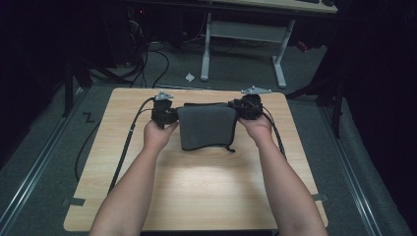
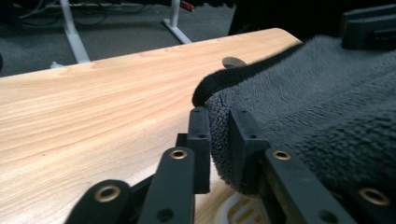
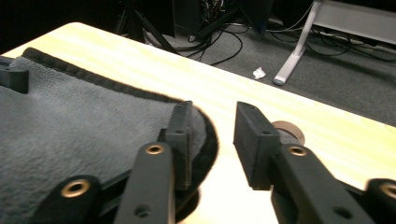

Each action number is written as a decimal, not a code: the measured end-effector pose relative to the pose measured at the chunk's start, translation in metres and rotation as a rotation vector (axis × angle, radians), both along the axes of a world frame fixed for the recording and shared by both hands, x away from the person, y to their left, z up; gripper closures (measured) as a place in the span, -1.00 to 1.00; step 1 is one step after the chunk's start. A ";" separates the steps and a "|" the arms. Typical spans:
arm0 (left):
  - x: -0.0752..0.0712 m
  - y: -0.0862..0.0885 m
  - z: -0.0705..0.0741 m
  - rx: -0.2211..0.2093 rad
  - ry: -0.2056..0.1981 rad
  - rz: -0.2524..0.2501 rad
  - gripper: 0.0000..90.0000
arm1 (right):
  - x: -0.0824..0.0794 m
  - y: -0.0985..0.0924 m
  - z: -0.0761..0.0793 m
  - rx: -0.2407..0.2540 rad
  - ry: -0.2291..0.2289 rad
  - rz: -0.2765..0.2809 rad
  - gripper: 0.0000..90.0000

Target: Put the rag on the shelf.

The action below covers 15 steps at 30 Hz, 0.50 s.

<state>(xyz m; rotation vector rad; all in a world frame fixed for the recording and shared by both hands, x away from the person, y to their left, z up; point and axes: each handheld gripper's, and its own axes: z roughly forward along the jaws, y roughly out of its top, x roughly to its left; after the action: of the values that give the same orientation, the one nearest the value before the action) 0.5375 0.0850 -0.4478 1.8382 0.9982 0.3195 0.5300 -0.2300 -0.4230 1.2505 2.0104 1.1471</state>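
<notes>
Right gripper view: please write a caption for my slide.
Open hand-held gripper at the corner of a dark grey fleece cloth on a light wooden table.

Bare table (image 1: 206,191) near the person — only the grey cloth (image 1: 206,129) toward the far edge, between both grippers.
</notes>
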 end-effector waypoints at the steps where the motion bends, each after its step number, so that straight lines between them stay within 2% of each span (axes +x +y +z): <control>1: 0.000 0.000 0.000 0.008 -0.003 0.002 0.74 | 0.000 0.000 0.000 -0.010 -0.001 -0.013 0.46; 4: 0.001 0.001 0.000 0.025 0.002 0.018 0.68 | 0.000 -0.002 0.001 -0.040 -0.016 -0.037 0.39; 6: 0.002 0.004 0.000 0.019 0.015 0.025 0.54 | 0.000 -0.005 0.002 -0.036 -0.021 -0.051 0.39; 12: 0.002 0.012 0.003 -0.009 -0.003 0.071 0.46 | 0.000 -0.010 0.005 -0.031 -0.035 -0.067 0.34; 15: 0.002 0.015 0.004 0.000 -0.009 0.084 0.45 | 0.000 -0.012 0.004 -0.032 -0.031 -0.071 0.32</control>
<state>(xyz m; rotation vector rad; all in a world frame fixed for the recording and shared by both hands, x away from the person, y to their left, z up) 0.5399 0.0999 -0.4438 1.7964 1.0703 0.3783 0.5301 -0.2421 -0.4186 1.2696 1.9382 1.0897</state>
